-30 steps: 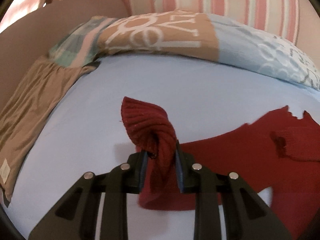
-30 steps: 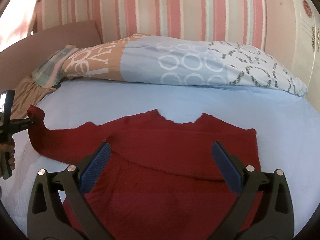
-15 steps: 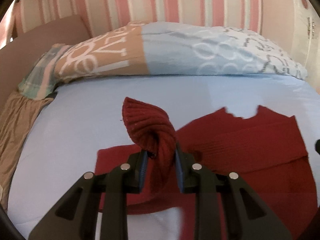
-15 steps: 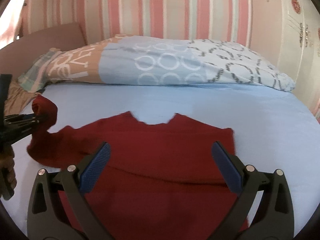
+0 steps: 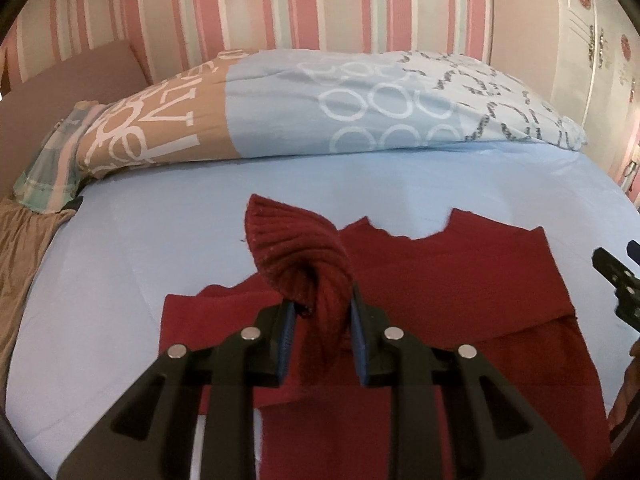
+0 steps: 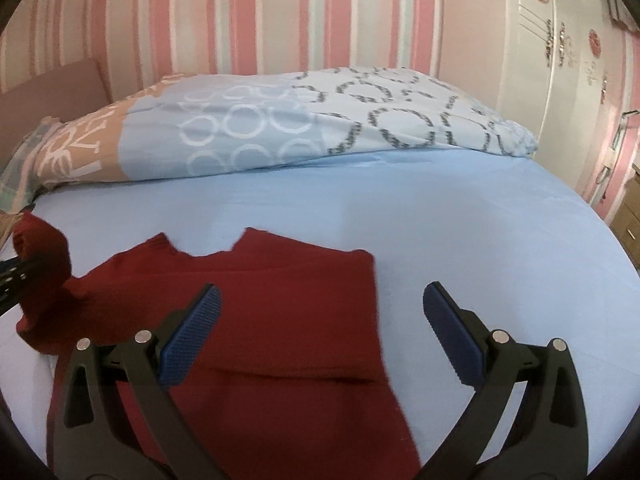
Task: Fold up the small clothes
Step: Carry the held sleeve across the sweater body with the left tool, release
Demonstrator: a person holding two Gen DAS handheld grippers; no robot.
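Observation:
A dark red knit sweater [image 5: 460,280] lies flat on the light blue bed sheet [image 5: 160,240], neck toward the pillows. My left gripper [image 5: 323,308] is shut on the ribbed cuff of its left sleeve [image 5: 292,248] and holds it lifted over the sweater's body. In the right wrist view the sweater [image 6: 280,320] lies below my right gripper [image 6: 320,312], which is open and empty above its right part. The lifted sleeve [image 6: 40,256] and the left gripper show at the left edge there.
A patterned blue and tan pillow [image 5: 320,108] lies along the back of the bed. A brown cloth [image 5: 24,264] lies at the left edge. A striped wall is behind, and a white wardrobe [image 6: 568,60] stands at right.
My left gripper has carried the sleeve cuff rightward, over the sweater's body. My right gripper has shifted right, so the sweater sits further left in its view.

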